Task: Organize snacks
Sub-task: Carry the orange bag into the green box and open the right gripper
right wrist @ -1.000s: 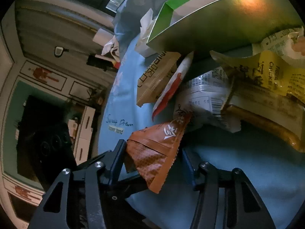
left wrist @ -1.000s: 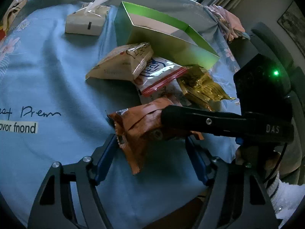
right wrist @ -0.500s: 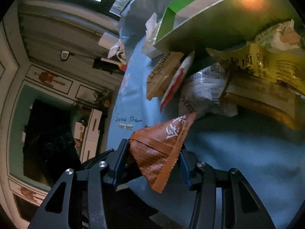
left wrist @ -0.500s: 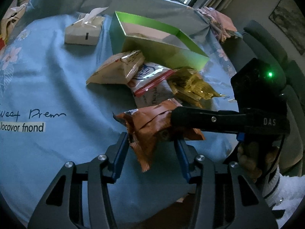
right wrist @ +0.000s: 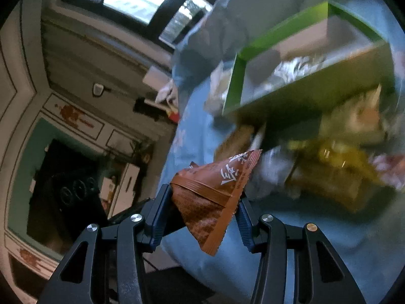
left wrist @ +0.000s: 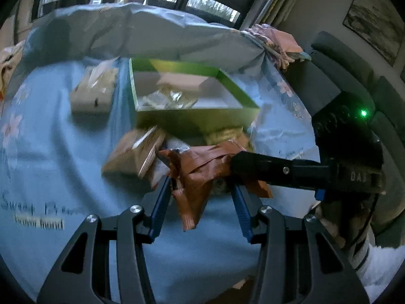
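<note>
An orange-brown snack packet (left wrist: 202, 169) hangs above the blue cloth, gripped by both grippers. My right gripper (right wrist: 202, 210) is shut on the packet (right wrist: 215, 192); its black finger reaches in from the right in the left wrist view (left wrist: 278, 171). My left gripper (left wrist: 200, 200) has its blue pads close on both sides of the packet, touching its left edge. Beyond stands an open green box (left wrist: 192, 119), also in the right wrist view (right wrist: 303, 93), with a crinkly silver packet (left wrist: 167, 98) inside.
Several loose snack packets lie in front of the box: a tan one (left wrist: 134, 154), a yellow one (right wrist: 339, 162). A tissue pack (left wrist: 93, 93) sits left of the box. The blue cloth (left wrist: 55, 157) covers the table; a grey sofa (left wrist: 354, 81) stands at the right.
Both grippers have risen with the orange packet, lifting it off the cloth toward the green box. The box interior now shows. The left jaws have narrowed around the packet.
</note>
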`<state>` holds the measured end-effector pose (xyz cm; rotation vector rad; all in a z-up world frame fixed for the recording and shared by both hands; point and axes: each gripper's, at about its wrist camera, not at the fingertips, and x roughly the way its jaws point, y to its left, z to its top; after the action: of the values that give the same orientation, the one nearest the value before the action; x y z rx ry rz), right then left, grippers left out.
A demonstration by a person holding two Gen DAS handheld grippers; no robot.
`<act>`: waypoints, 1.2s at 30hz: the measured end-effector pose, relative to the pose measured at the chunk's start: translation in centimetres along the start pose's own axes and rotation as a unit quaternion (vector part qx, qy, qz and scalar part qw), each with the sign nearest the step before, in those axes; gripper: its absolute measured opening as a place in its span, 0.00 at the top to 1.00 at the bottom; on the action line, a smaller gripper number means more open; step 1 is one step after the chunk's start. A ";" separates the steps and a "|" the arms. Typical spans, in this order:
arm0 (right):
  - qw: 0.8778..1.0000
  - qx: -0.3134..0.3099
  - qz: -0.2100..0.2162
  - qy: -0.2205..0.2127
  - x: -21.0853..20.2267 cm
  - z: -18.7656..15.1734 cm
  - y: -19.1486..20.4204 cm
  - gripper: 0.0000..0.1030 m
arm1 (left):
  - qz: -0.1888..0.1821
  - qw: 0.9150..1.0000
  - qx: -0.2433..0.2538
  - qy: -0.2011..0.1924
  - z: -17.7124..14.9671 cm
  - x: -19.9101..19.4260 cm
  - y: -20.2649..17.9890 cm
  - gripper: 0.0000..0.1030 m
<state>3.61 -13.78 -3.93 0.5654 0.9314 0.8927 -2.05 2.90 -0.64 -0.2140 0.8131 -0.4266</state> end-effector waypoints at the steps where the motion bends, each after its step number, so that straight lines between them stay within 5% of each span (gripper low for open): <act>1: 1.000 -0.003 -0.004 -0.009 -0.3 0.6 0.1 0.51 | 0.001 1.000 0.006 -0.004 0.8 0.3 -0.3 0.53; 15: 0.994 -0.047 -0.041 -0.094 -2.9 8.2 -1.0 0.51 | -0.028 0.998 0.030 -0.044 9.3 5.1 -1.2 0.53; 36: 0.991 -0.044 -0.098 -0.081 0.3 13.6 -4.7 0.51 | -0.044 0.998 -0.035 -0.026 12.6 11.4 2.5 0.54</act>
<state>17.35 -16.59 -0.80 0.4546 0.7803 0.6968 14.94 0.36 -0.49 -0.3253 0.7707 -0.4749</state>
